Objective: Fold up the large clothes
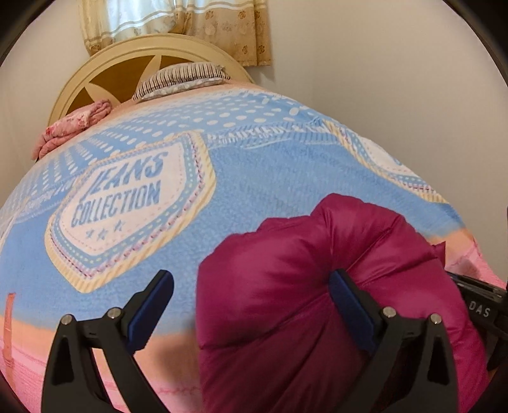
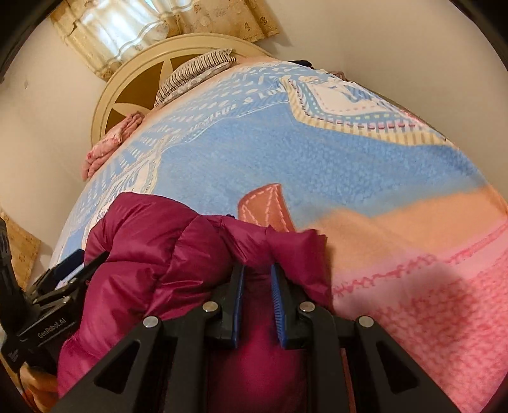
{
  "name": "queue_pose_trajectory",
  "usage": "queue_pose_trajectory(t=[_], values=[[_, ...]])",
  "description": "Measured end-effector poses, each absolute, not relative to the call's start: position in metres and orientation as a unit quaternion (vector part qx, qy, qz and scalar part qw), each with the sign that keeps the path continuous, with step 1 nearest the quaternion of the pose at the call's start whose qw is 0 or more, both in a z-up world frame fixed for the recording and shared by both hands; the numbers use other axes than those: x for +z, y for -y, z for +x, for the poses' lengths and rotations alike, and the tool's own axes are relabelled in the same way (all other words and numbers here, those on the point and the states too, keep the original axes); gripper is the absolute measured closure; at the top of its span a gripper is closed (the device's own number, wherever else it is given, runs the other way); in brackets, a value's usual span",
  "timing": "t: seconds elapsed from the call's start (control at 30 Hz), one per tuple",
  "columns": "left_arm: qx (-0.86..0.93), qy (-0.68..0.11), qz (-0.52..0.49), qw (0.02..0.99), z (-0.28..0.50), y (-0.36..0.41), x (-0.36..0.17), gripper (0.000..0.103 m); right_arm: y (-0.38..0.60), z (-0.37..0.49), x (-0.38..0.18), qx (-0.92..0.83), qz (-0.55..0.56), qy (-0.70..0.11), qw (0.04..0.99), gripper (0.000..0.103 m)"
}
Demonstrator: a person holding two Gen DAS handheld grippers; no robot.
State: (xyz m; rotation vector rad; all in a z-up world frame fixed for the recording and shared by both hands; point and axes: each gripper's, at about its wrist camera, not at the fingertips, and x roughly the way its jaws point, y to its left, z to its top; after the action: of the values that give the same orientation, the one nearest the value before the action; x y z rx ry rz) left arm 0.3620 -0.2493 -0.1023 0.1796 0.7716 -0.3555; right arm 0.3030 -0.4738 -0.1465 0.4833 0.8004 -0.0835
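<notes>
A magenta puffer jacket (image 1: 301, 286) lies bunched on the near part of the bed, over a blue and pink blanket (image 1: 254, 178). My left gripper (image 1: 254, 286) is open wide, its right finger (image 1: 349, 301) pressed against the jacket and its left finger over bare blanket. In the right wrist view the jacket (image 2: 165, 247) fills the lower left. My right gripper (image 2: 257, 273) is shut on a fold of the jacket, with fabric between its blue pads (image 2: 238, 298). The left gripper's body (image 2: 50, 298) shows at the left edge, against the jacket.
The blanket (image 2: 317, 152) covers the bed. A striped pillow (image 1: 181, 79) and a folded pink cloth (image 1: 76, 127) lie by the cream headboard (image 1: 104, 70). A curtain (image 1: 177, 22) hangs behind. Walls stand on both sides.
</notes>
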Motion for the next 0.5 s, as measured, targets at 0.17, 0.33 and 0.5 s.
queue_pose_trajectory(t=[0.17, 0.33, 0.5], values=[[-0.167, -0.394, 0.085, 0.9, 0.368, 0.252, -0.111, 0.0, 0.469, 0.304, -0.146, -0.046, 0.227, -0.385, 0.893, 0.086], [-0.173, -0.403, 0.086, 0.895, 0.365, 0.246, -0.103, 0.0, 0.475, 0.301, -0.137, -0.043, 0.241, -0.385, 0.89, 0.085], [-0.191, -0.395, 0.056, 0.897, 0.349, 0.213, -0.078, 0.0, 0.497, 0.244, -0.097, -0.023, 0.284, -0.308, 0.908, 0.058]])
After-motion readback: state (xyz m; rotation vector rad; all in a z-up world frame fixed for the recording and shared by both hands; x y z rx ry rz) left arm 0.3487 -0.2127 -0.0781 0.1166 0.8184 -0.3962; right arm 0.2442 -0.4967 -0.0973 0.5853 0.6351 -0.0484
